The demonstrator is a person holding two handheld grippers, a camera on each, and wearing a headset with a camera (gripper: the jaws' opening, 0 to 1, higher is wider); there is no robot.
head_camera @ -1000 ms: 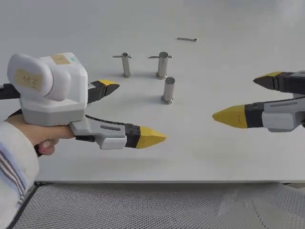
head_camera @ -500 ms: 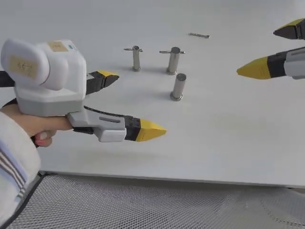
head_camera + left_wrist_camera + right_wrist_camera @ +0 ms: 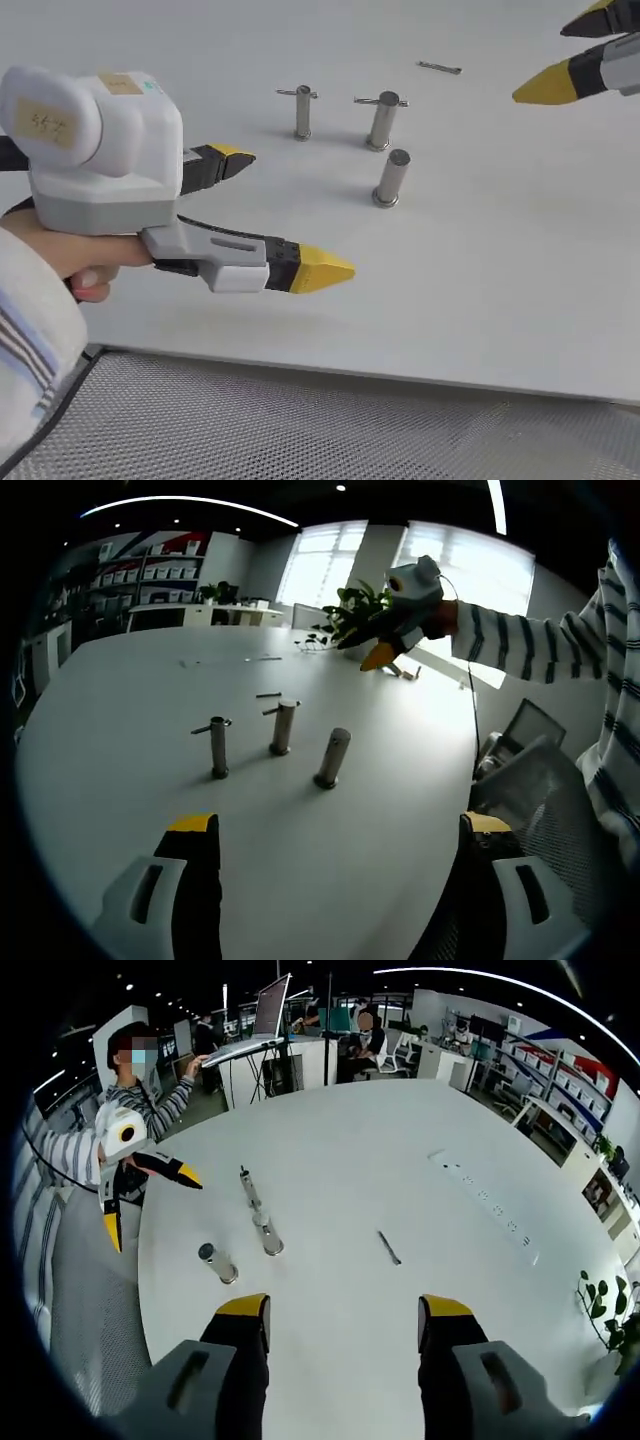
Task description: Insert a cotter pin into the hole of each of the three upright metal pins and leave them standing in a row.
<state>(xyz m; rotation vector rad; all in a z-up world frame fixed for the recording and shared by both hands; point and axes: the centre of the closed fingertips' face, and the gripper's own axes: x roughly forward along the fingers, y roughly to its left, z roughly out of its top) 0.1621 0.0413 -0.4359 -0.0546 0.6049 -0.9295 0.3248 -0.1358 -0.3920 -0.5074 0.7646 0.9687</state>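
- Tabletop: white, carrying three upright metal pins and one loose cotter pin.
- Rear-left pin: upright, with the first fitted cotter pin through its top.
- Rear-right pin: upright beside it, with the second fitted cotter pin through its top.
- Front pin: upright, just forward of the rear-right pin and out of line with the other two. No cotter pin is seen in it.
- Loose cotter pin: lying flat on the table beyond the three pins, apart from them. It is also seen in the left gripper view and the right gripper view.
- Left gripper: held in a hand at the near-left of the table, above the surface. The jaws are spread wide and grasp nothing. Its own view faces the three pins, well short of them.
- Right gripper: raised at the far right, near the loose cotter pin but clear of it. The jaws are parted with nothing between them. Its own view looks down at the table, with the loose cotter pin ahead of the jaws.
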